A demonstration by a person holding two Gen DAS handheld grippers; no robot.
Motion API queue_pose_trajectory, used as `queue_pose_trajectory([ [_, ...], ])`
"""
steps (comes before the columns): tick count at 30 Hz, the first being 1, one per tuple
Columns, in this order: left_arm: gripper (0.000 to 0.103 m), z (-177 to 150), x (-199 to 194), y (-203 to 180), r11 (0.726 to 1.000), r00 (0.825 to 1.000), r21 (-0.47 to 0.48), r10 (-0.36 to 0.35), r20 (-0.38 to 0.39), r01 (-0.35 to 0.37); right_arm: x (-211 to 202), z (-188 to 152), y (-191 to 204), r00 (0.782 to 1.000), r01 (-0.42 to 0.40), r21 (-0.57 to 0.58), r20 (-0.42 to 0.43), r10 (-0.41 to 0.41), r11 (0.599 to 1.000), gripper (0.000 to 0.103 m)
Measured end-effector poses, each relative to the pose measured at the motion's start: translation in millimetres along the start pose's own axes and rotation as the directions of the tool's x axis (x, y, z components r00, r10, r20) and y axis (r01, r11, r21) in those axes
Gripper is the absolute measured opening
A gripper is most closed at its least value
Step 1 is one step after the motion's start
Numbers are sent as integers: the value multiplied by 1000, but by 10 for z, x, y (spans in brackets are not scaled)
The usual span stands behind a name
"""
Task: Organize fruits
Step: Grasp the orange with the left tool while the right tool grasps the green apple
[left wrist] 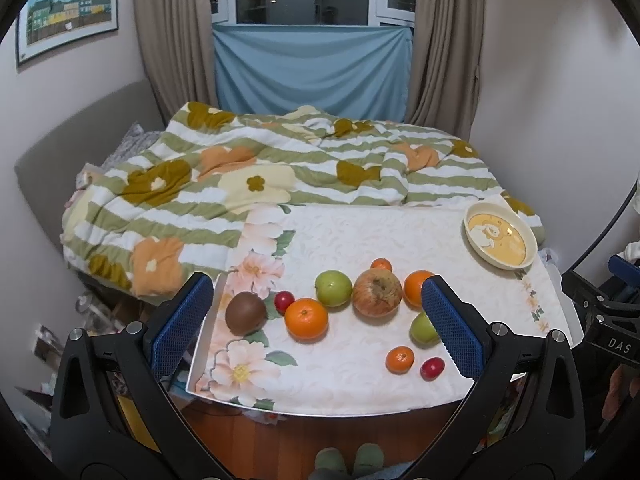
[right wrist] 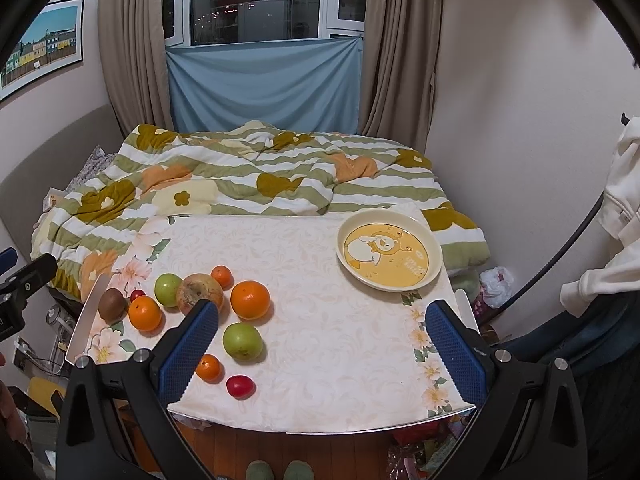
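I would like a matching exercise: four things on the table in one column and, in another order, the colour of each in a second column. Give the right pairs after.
Things:
1. kiwi
2. plate
3. near apple
4. near cherry tomato

Colours:
A. red
B. green
C. brown
D. cream with a yellow picture

Pairs: 1-C, 2-D, 3-B, 4-A

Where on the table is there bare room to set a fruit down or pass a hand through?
The widest free patch is the middle of the tablecloth, between the fruit cluster and the plate. The far strip along the quilt is bare too, as is the near right edge below the plate. The left side is crowded: kiwi, oranges, apples and small red fruits sit close together.
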State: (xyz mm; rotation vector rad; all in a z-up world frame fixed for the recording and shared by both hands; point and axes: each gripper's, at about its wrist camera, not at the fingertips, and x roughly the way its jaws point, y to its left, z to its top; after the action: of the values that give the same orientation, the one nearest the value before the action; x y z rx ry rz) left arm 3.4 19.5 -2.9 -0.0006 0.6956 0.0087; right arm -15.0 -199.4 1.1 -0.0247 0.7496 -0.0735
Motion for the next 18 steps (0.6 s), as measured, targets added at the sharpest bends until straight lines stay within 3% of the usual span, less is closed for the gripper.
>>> queue_pose_trajectory([
  [8,103,-47,-61,80,1000,999,1,-21,45,21,49,-98,108,999,-41,-30,-5,41,999,103],
  [18,103,-234,342,285,999,997,1,-53,-61,53,329,-108,255,993,-98,-25,-67,97,995,103],
])
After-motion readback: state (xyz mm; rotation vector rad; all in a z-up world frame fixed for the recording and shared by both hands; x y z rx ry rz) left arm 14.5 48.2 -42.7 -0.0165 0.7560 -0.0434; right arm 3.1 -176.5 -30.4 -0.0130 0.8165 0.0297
